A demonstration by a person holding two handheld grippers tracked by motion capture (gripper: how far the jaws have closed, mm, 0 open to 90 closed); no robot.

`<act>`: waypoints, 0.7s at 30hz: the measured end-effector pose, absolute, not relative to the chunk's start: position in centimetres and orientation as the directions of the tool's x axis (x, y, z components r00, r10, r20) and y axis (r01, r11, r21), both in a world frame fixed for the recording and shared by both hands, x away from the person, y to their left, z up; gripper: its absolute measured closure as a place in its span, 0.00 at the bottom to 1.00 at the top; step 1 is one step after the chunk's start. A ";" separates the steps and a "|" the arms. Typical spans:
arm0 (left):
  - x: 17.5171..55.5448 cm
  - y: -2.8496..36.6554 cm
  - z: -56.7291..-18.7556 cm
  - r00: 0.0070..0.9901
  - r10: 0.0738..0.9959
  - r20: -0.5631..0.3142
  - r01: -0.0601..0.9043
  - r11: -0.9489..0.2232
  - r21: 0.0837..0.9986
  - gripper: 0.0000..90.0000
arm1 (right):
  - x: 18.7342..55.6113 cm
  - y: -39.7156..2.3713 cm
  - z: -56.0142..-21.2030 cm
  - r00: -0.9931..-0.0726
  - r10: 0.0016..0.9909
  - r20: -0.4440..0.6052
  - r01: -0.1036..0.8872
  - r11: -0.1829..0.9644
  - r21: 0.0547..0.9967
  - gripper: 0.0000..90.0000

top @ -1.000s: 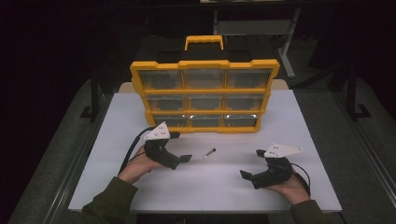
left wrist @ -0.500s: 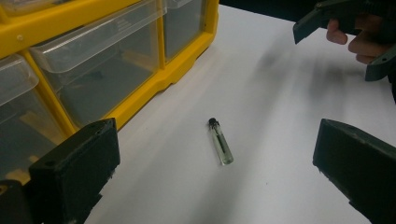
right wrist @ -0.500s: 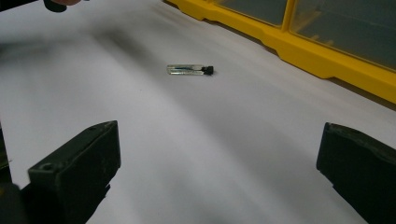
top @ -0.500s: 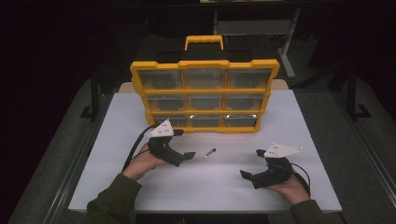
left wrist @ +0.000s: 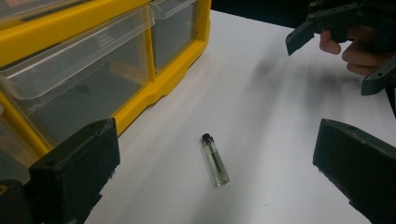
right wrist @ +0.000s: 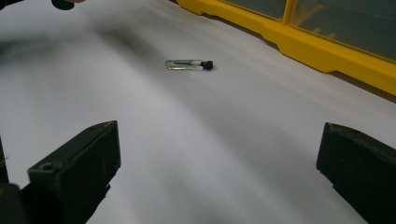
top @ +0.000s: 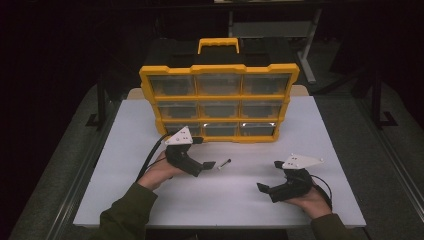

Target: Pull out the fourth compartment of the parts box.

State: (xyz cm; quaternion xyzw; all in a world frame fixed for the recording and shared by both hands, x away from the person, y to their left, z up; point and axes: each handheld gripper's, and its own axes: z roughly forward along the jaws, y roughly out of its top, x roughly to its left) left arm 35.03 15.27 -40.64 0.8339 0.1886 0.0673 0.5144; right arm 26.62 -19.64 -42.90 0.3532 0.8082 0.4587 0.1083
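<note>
A small clear vial with a black cap [top: 224, 163] lies flat on the white table [top: 330, 130], also close up as the vial [left wrist: 215, 159] and the vial [right wrist: 188, 64]. My left gripper [top: 206, 159] stands open just left of it, jaws wide on either side with nothing between them [left wrist: 215, 179]. My right gripper [top: 269, 176] rests open near the front right, pointing toward the vial from a distance [right wrist: 217, 172]. A yellow drawer organiser [top: 218, 102] with clear drawers stands upright behind.
The organiser has a yellow handle [top: 218, 44] on top and its base edge [right wrist: 299, 39] runs close past the vial. The other hand's gripper [left wrist: 345, 28] shows far off. Table front edge [top: 220, 225] is near the forearms. Dark floor surrounds the table.
My left gripper has crept forward and right toward the vial. The right gripper and the vial have stayed put.
</note>
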 end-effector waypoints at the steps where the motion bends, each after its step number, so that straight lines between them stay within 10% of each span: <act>1: 35.1 15.2 -40.7 0.920 0.383 -0.079 0.242 -0.399 0.884 0.01 | 26.6 -19.6 -43.0 -0.727 0.670 0.151 0.473 0.329 0.817 0.00; 21: 36.0 14.2 -41.1 0.918 0.388 -0.086 0.248 -0.390 0.887 0.01 | 26.7 -19.6 -43.1 -0.734 0.664 0.145 0.464 0.335 0.820 0.00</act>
